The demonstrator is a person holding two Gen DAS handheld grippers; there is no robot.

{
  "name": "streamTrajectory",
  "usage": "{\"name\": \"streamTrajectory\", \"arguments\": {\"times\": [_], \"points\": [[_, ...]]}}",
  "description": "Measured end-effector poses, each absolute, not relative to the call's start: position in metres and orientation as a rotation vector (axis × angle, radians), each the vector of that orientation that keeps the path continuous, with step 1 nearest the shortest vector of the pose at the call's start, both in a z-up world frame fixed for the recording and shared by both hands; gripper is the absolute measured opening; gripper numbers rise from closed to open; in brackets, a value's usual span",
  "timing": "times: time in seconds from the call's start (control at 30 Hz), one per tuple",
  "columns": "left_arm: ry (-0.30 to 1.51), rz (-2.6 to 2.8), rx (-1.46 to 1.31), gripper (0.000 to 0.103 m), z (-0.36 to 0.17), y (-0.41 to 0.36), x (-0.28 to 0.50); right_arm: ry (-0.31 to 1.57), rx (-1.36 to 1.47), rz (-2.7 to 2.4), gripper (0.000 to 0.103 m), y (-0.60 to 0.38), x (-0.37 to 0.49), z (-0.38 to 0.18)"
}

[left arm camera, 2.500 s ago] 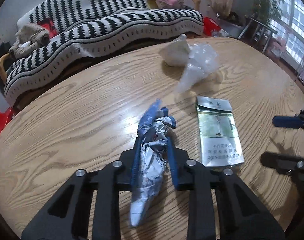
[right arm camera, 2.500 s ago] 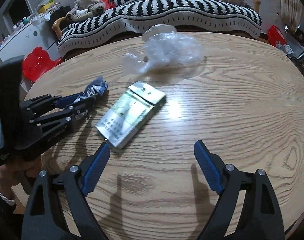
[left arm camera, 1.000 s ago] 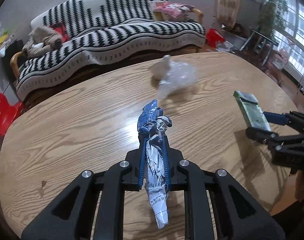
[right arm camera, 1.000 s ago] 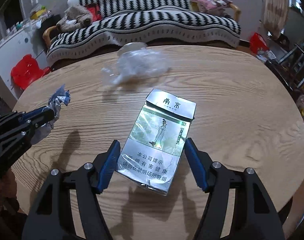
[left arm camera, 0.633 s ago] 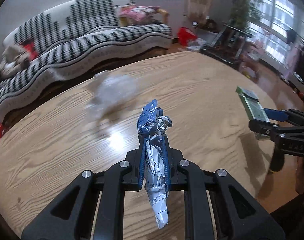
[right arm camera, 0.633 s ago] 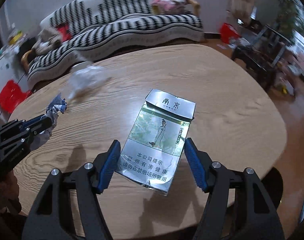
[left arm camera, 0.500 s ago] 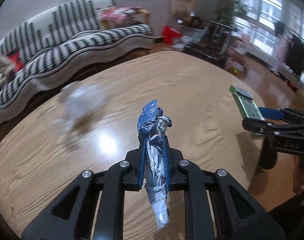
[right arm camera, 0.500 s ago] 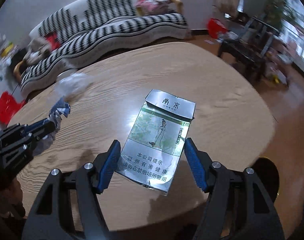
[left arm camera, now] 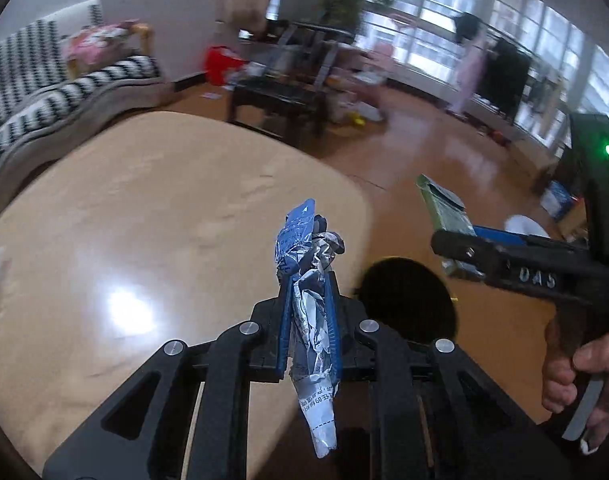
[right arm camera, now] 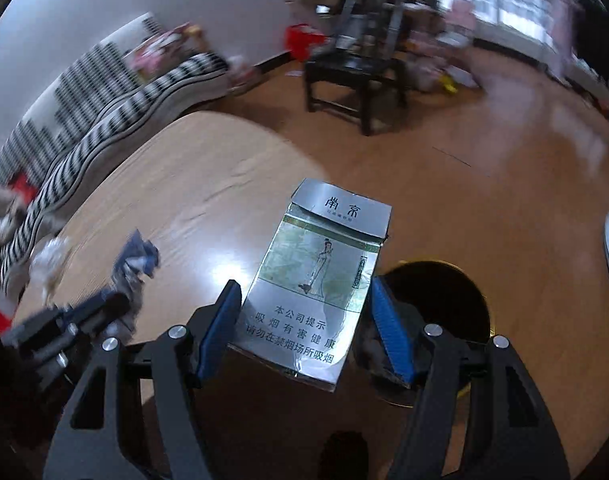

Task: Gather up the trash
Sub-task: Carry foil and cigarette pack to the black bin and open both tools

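I am holding the crumpled blue-and-silver wrapper [left arm camera: 310,312] in the left gripper [left arm camera: 308,312], jaws narrow, and the flattened silver-green cigarette pack [right arm camera: 318,284] in the right gripper [right arm camera: 308,332], jaws wide; releasing before reaching the round dark bin [right arm camera: 452,300] on the right could be dropping both onto the floor.

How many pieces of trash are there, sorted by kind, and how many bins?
Crumpled wrappers: 1, the blue and silver wrapper in the left hand-held gripper.
Cigarette packs: 1, the cigarette pack in the right hand-held gripper.
Clear plastic bags: 1, the plastic bag on the table.
Bins: 1, the black bin.
Total: 4.
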State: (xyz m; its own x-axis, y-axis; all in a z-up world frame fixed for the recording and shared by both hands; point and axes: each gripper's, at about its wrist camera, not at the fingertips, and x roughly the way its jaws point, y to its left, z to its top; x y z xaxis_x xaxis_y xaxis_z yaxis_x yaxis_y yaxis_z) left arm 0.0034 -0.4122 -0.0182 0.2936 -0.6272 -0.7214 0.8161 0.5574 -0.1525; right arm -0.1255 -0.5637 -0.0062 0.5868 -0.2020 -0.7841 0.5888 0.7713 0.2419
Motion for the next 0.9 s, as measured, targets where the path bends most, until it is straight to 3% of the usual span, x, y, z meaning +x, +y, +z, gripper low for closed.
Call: {"name": "streamTrajectory", "arguments": {"times": [0.4, 0.9], "points": [[0.913, -1.171, 0.338, 0.015, -0.068, -0.517, -0.044, 0.827, 0.705, -0.630, 0.065, -0.642, -0.198, -0.037], [1.003, -1.184, 0.321, 0.015, -0.103, -0.556, -0.047, 0.837, 0.741, -0.669, 0.065, -0.656, -0.200, -0.042]]}}
